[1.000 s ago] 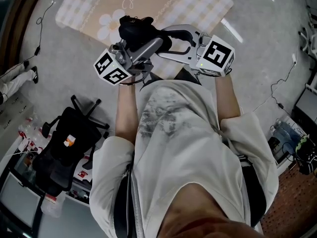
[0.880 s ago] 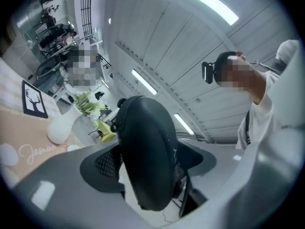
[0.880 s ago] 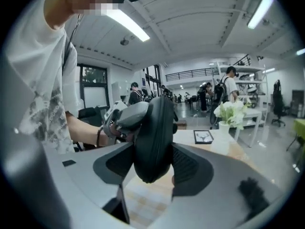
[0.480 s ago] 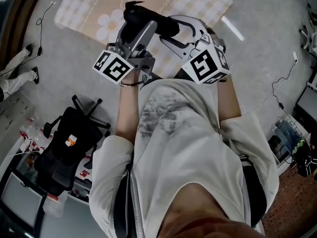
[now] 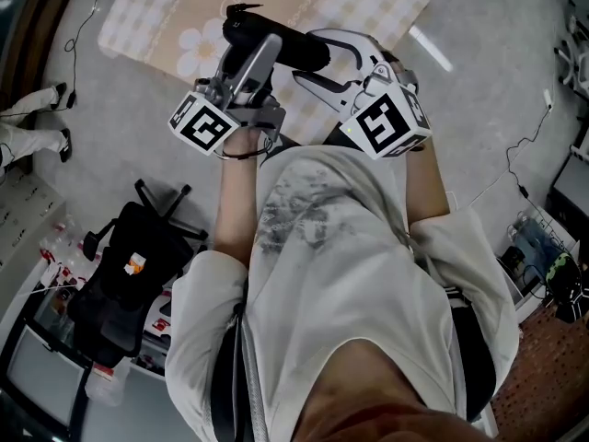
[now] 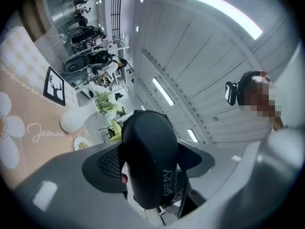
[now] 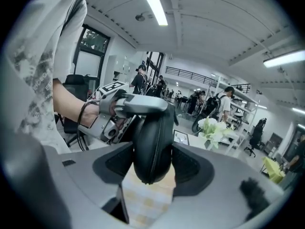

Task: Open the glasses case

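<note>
above the tabletop (image 5: 368, 7) at 12 o'clock, the glasses case (image 5: 281, 44), still zipped, has turned as the right gripper (image 7: 152, 163) rolled, fingers clamped on it, while fingers of the left gripper (image 6: 148, 173) close around it: regripped, not yet opened.

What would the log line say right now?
glasses case: closed | left gripper: jaws closing, case between | right gripper: shut on case

Glasses case (image 5: 296, 50) seemingly above tablecloth (image 5: 156, 26).

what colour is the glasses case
Black, with pale lettering on one side; the left gripper view shows the glasses case best.
</note>
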`<state>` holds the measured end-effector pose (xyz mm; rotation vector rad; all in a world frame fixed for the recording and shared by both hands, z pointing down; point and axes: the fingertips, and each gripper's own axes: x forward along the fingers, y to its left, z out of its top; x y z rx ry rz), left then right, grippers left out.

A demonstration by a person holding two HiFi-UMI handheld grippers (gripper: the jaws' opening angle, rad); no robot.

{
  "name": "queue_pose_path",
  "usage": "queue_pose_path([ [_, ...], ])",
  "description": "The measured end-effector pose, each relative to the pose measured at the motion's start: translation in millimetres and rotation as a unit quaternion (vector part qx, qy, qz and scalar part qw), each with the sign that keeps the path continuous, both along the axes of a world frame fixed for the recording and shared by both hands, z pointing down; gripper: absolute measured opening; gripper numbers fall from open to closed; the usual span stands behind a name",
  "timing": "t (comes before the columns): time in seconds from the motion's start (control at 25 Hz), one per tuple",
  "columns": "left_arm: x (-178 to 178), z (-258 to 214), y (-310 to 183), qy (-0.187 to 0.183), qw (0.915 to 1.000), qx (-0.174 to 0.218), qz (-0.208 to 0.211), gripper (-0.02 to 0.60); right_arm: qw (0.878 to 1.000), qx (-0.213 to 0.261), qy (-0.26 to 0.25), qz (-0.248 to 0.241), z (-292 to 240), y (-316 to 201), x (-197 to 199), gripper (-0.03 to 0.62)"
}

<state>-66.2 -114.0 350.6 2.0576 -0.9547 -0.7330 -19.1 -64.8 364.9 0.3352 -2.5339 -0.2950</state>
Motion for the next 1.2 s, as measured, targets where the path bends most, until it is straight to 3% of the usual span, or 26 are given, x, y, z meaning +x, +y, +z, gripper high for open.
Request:
queue_pose_path([
  [0.16, -7, 3, 0, 0.003, 1.0, -0.002, -0.006, 0.328, 0.997, -0.043, -0.059, 0.008, -9, -1, 6, 0.265],
  [0.4, -15, 5, 0, -0.007, 0.9999, -0.001, -0.008, 0.325, 0.991, -0.07, -0.111, 0.035, -22, -13, 14, 0.265],
  [0.6, -17, 12, 3, -0.021, 0.9997, -0.004, -0.007, 0.324, 0.994, -0.057, -0.082, 0.046, -12, -23, 19, 0.265],
  [1.2, -22, 9, 13, -0.034, 0.9993, 0.011, 0.007, 0.318, 0.99, -0.085, -0.108, 0.039, -16, -21, 13, 0.265],
])
